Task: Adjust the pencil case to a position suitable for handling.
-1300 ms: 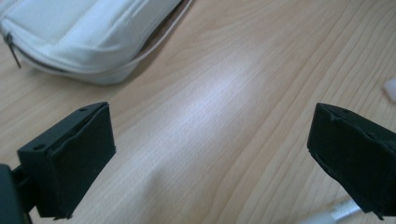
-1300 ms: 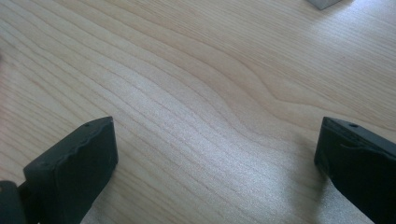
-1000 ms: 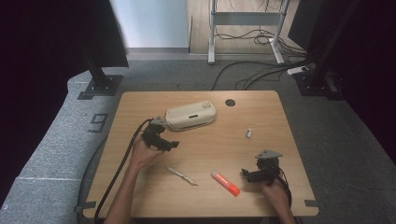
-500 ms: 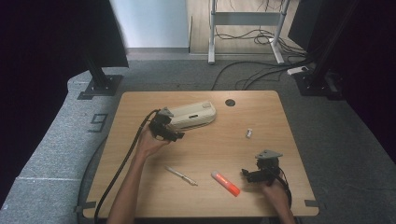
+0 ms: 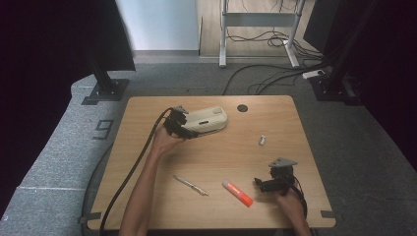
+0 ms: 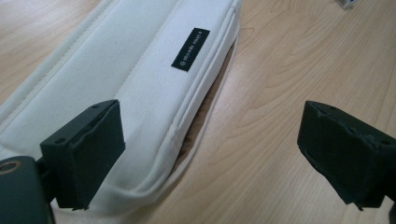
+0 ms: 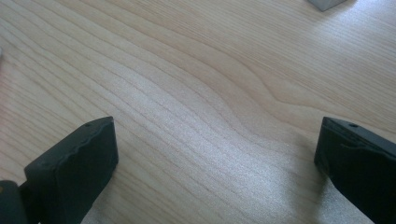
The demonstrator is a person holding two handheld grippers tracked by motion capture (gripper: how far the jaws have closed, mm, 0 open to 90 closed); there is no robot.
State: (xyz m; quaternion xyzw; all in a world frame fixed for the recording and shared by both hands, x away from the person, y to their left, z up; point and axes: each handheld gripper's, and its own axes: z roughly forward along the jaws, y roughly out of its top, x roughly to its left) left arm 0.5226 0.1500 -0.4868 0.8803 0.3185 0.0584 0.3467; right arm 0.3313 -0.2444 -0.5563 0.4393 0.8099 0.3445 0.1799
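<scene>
Wooden table point(image 5: 314, 142) on grey carpet point(image 5: 59, 162); cables point(image 5: 255, 78) trailing; dark stands point(image 5: 105, 81) behind.

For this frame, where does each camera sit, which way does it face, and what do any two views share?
High view: fixed above the person's side, facing forward and down on the table; both forearms, left claw and right claw show.
Left gripper view: rides the left claw, looking along its open jaws at the cream pouch.
Right gripper view: rides the right claw, facing bare tabletop between open jaws.
Shared: the pouch appears in the high and left gripper views.
</scene>
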